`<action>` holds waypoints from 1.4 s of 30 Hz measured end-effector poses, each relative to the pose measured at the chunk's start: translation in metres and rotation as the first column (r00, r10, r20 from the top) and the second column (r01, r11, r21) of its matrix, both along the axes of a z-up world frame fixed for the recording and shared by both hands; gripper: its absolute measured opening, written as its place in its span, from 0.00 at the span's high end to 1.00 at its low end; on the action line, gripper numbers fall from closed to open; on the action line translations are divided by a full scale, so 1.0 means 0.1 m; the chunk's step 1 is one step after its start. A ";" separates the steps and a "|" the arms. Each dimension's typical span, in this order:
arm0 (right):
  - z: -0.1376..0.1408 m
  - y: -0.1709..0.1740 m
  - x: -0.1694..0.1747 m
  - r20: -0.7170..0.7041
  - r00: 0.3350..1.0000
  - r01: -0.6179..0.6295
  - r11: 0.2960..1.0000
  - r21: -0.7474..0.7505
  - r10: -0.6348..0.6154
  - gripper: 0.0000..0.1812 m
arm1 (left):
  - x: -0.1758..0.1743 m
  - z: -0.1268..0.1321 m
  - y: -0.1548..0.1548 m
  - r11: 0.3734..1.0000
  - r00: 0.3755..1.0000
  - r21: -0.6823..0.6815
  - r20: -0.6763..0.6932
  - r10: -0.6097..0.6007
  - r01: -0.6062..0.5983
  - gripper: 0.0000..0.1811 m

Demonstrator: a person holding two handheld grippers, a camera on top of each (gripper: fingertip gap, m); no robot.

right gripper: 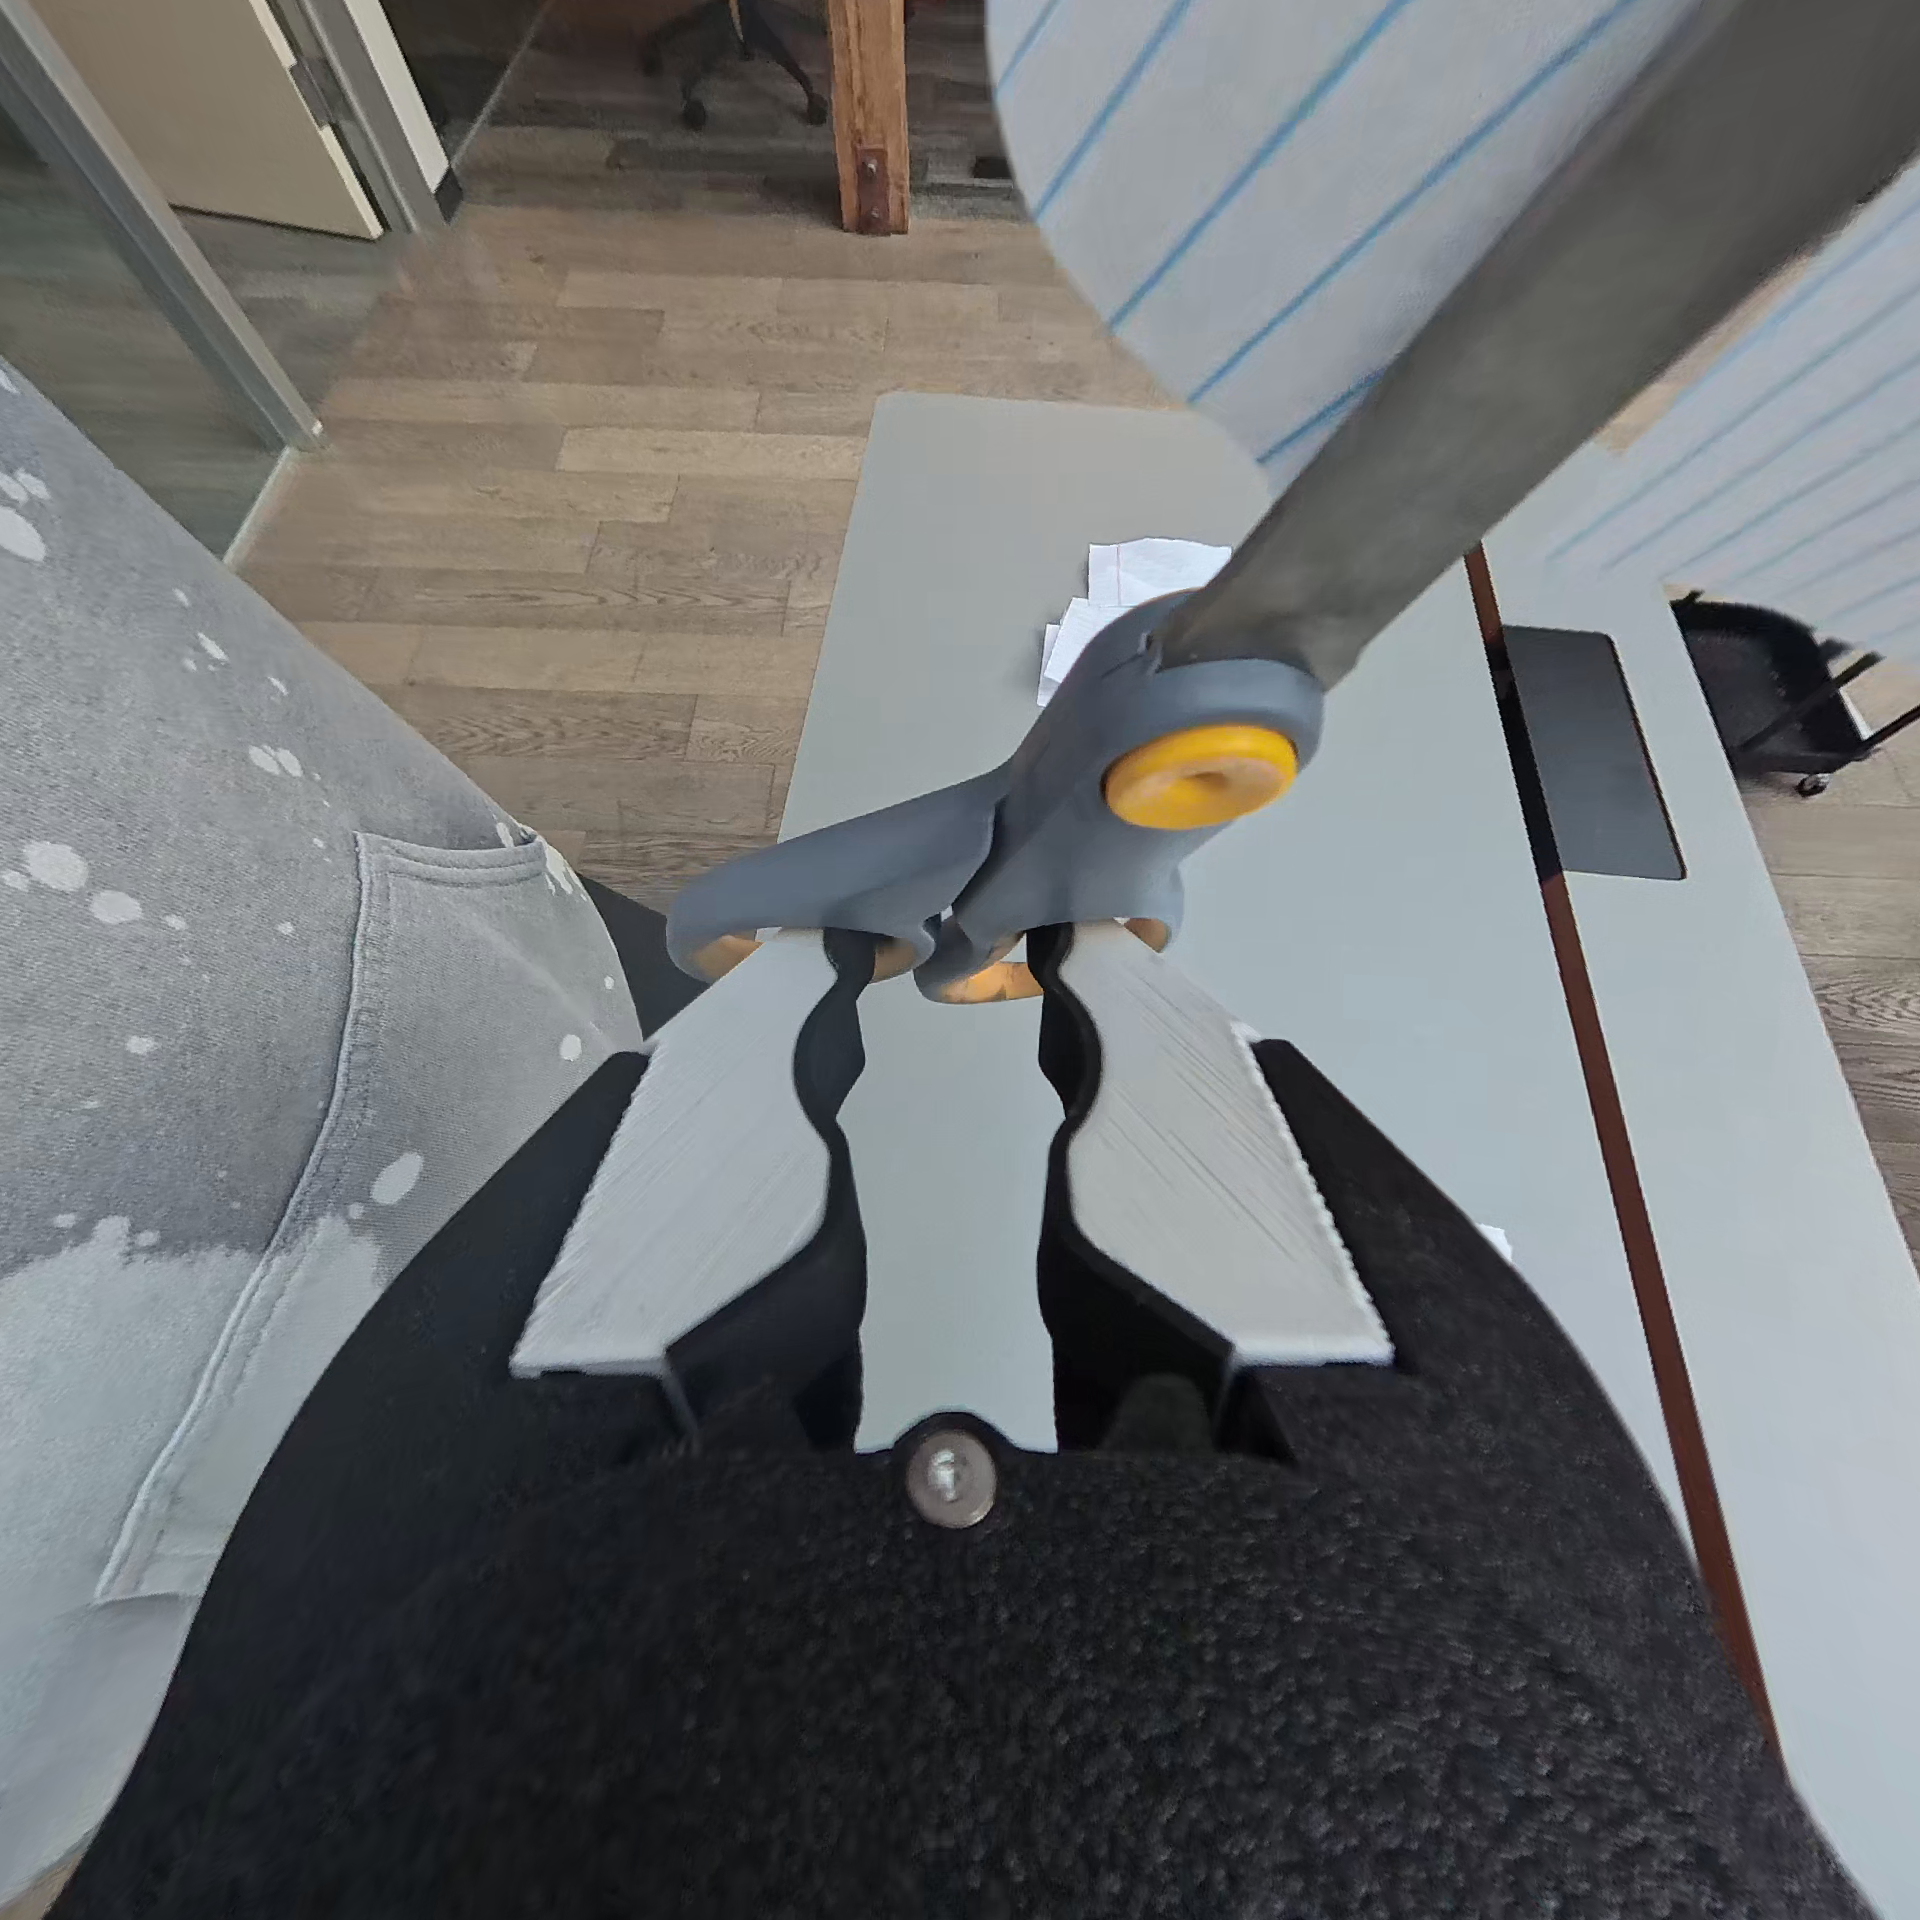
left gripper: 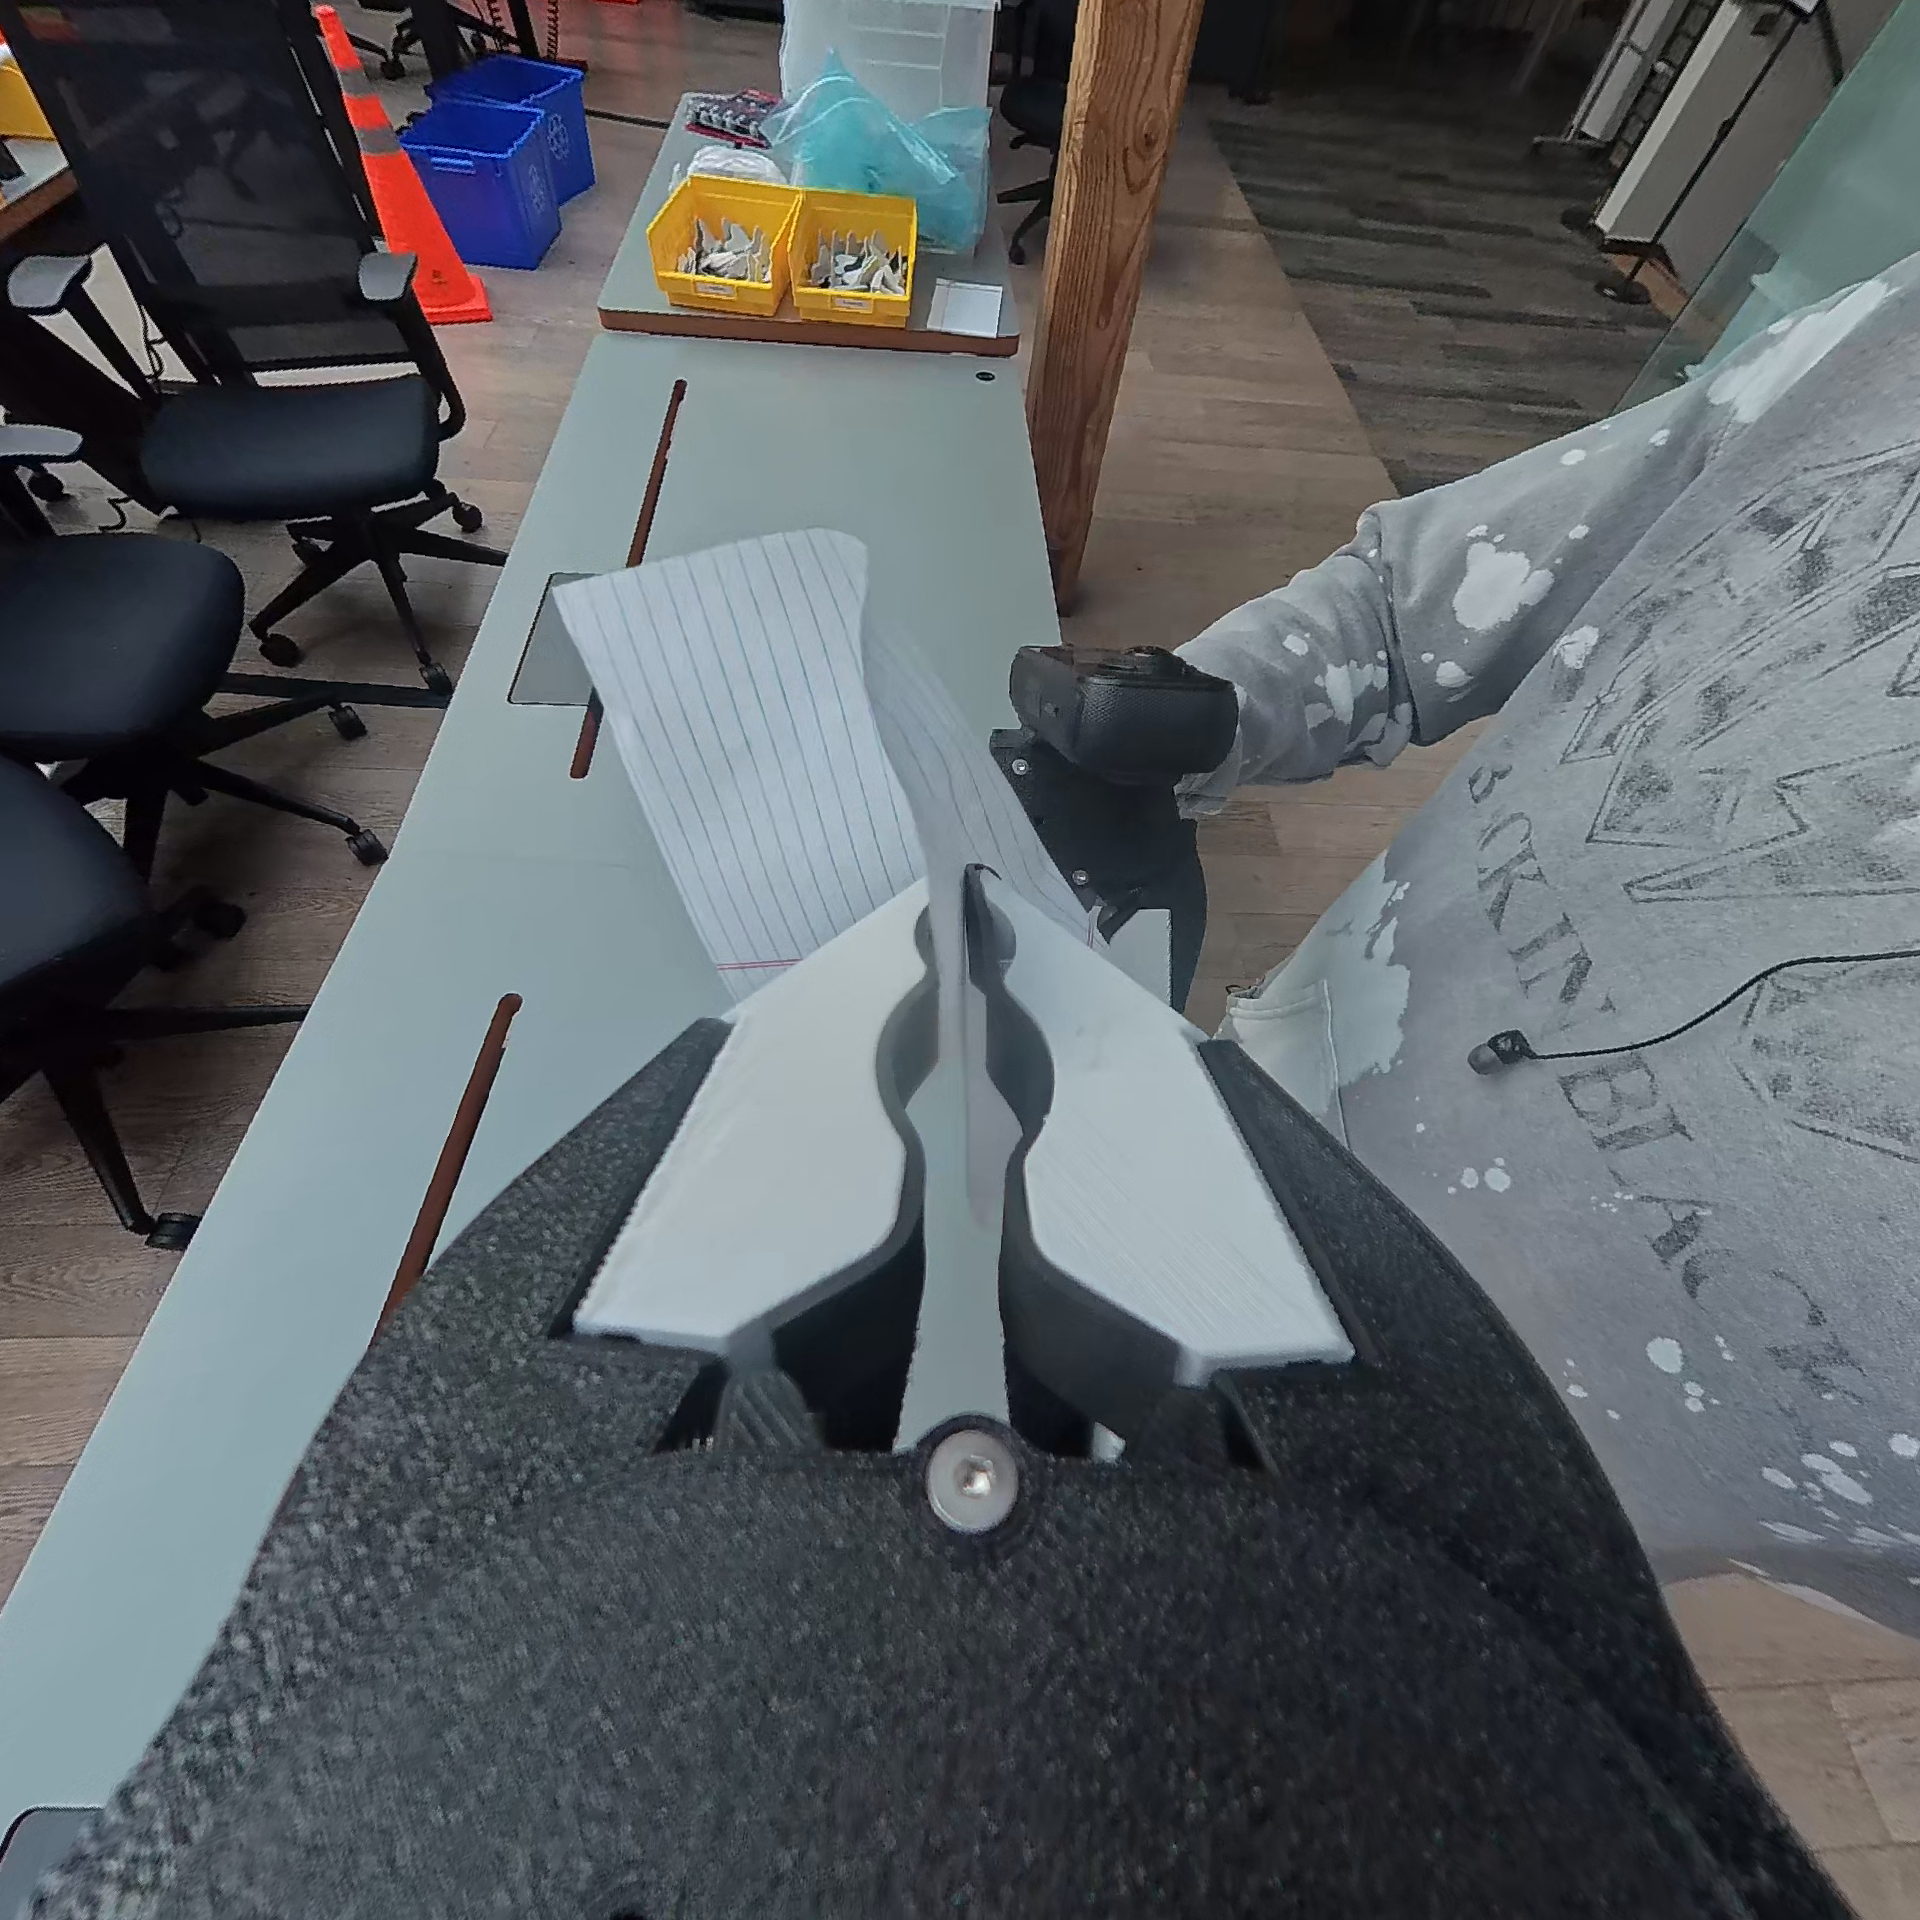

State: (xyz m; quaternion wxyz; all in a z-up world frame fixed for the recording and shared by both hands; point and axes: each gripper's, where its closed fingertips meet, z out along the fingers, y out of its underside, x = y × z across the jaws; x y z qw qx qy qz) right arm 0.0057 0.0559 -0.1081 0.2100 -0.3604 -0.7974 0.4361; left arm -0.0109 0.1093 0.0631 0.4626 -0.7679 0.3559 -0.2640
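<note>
My left gripper (left gripper: 951,920) is shut on the near edge of a sheet of white lined paper (left gripper: 748,727) and holds it up over the grey table (left gripper: 810,468). The sheet stretches forward, with a second strip (left gripper: 971,790) hanging to its right. My right gripper (right gripper: 940,945) grips the grey handles of a pair of scissors (right gripper: 1049,831) with an orange pivot (right gripper: 1200,774). The long blade (right gripper: 1507,395) points up and to the right into the lined paper (right gripper: 1247,208), with paper on both sides of it. The right gripper's black body also shows in the left wrist view (left gripper: 1101,769), just right of the paper.
Small paper scraps (right gripper: 1132,582) lie on the table (right gripper: 1351,987). Two yellow bins (left gripper: 779,249) and a plastic bag stand on a far table. A wooden post (left gripper: 1112,260) rises at the right, office chairs (left gripper: 291,447), blue bins (left gripper: 499,166) and an orange cone (left gripper: 405,197) at the left. The person's grey sweatshirt (left gripper: 1662,935) is close.
</note>
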 end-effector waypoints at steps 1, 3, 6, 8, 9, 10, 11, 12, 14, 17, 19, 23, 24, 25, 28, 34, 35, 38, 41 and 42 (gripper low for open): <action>0.00 0.00 0.00 -0.009 1.000 -0.003 1.000 0.012 0.003 0.85 | 0.00 0.00 0.00 1.000 1.000 -0.001 0.000 -0.002 0.002 1.00; -0.01 -0.02 0.01 -0.010 1.000 -0.015 1.000 0.023 0.016 0.85 | 0.00 0.00 -0.01 1.000 1.000 -0.003 -0.006 -0.005 0.005 1.00; 0.02 -0.06 0.01 -0.015 1.000 -0.021 1.000 0.006 0.021 0.84 | 0.00 0.01 -0.02 1.000 1.000 -0.005 -0.006 -0.014 0.014 1.00; 0.07 -0.09 0.01 -0.042 0.999 -0.023 1.000 -0.019 0.023 0.83 | 0.01 0.02 -0.03 1.000 1.000 -0.003 -0.004 -0.019 0.019 1.00; 0.09 -0.11 0.01 -0.047 0.999 -0.028 0.999 -0.037 0.026 0.83 | 0.02 0.04 -0.04 1.000 1.000 -0.001 -0.002 -0.022 0.022 1.00; 0.11 -0.11 0.00 -0.060 0.998 -0.024 0.999 -0.046 0.021 0.82 | 0.02 0.05 -0.04 1.000 1.000 0.000 -0.001 -0.026 0.026 1.00; 0.12 -0.12 0.00 -0.071 0.997 -0.026 0.998 -0.054 0.022 0.80 | 0.03 0.06 -0.05 1.000 1.000 0.001 0.000 -0.032 0.032 1.00; 0.14 -0.14 0.00 -0.078 0.997 -0.031 0.998 -0.062 0.026 0.79 | 0.04 0.08 -0.07 0.999 0.999 0.001 0.002 -0.041 0.041 1.00; 0.18 -0.17 0.00 -0.097 0.995 -0.039 0.995 -0.086 0.031 0.77 | 0.06 0.11 -0.10 0.998 0.998 -0.003 0.013 -0.064 0.064 1.00; 0.24 -0.20 -0.02 -0.124 0.992 -0.038 0.993 -0.112 0.024 0.72 | 0.08 0.19 -0.15 0.995 0.995 -0.010 0.018 -0.096 0.096 1.00; 0.31 -0.22 -0.03 -0.152 0.988 -0.044 0.990 -0.132 0.024 0.72 | 0.10 0.24 -0.19 0.993 0.993 -0.013 0.016 -0.119 0.119 1.00; 0.43 -0.24 -0.04 -0.199 0.980 -0.065 0.984 -0.164 0.031 0.69 | 0.09 0.37 -0.23 0.991 0.991 -0.008 -0.021 -0.135 0.135 1.00; 0.46 -0.24 -0.04 -0.210 0.977 -0.068 0.983 -0.169 0.031 0.68 | 0.09 0.41 -0.24 0.990 0.990 -0.005 -0.028 -0.138 0.138 1.00; 0.50 -0.23 -0.05 -0.223 0.974 -0.066 0.983 -0.171 0.026 0.68 | 0.09 0.45 -0.25 0.990 0.990 0.000 -0.036 -0.138 0.138 1.00; 0.64 -0.20 -0.06 -0.262 0.965 -0.077 0.977 -0.197 0.023 0.67 | 0.10 0.57 -0.25 0.991 0.989 0.015 -0.055 -0.136 0.137 1.00; 0.95 -0.15 -0.03 -0.353 0.935 -0.114 0.953 -0.282 0.007 0.65 | 0.12 0.87 -0.22 0.989 0.990 0.086 -0.084 -0.117 0.124 1.00; 0.99 -0.14 -0.02 -0.367 0.930 -0.114 0.946 -0.302 -0.005 0.65 | 0.13 0.93 -0.22 0.988 0.990 0.098 -0.084 -0.115 0.123 1.00; 1.11 -0.04 -0.03 -0.420 0.905 -0.095 0.929 -0.357 -0.069 0.70 | 0.15 1.06 -0.19 0.985 0.989 0.130 -0.104 -0.102 0.115 1.00; 1.22 0.07 -0.03 -0.492 0.859 -0.055 0.930 -0.364 -0.141 0.74 | 0.20 1.18 -0.18 0.982 0.988 0.147 -0.111 -0.104 0.120 1.00; 1.27 0.07 0.00 -0.502 0.852 -0.071 0.916 -0.394 -0.150 0.74 | 0.22 1.21 -0.17 0.981 0.987 0.149 -0.121 -0.105 0.123 1.00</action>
